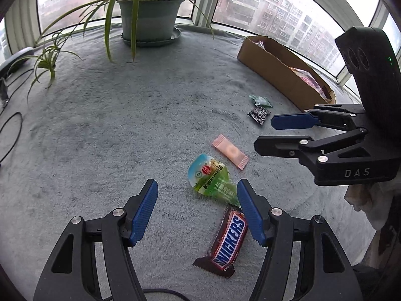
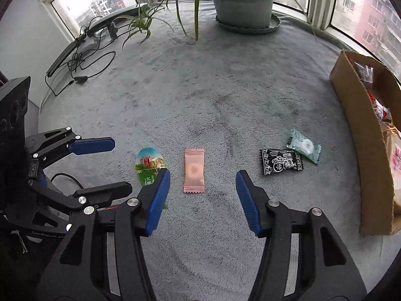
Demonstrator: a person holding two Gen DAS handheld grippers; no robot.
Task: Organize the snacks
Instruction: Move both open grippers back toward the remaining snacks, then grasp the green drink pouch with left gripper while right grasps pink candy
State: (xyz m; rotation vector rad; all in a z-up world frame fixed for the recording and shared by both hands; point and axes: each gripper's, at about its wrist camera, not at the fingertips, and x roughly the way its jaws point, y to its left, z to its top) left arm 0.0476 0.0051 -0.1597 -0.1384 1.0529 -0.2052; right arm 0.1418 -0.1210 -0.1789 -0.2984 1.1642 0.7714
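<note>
The right hand-held gripper [image 2: 201,188], released and empty, has the pink wrapper [image 2: 194,171] at 12 o'clock, long axis running 12-to-6, nearer than the left.

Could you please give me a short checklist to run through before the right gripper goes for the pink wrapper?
1. Right gripper open with nothing between its pads: ok.
2. Pink wrapper lies flat, clear of other snacks: ok.
3. Wrapper lined up between the right fingers in the right wrist view: ok.
4. Left gripper clear of the pink wrapper, open over the carpet near the Snickers bar and green pouch: ok.
5. Cardboard box has room left: cannot tell.
</note>
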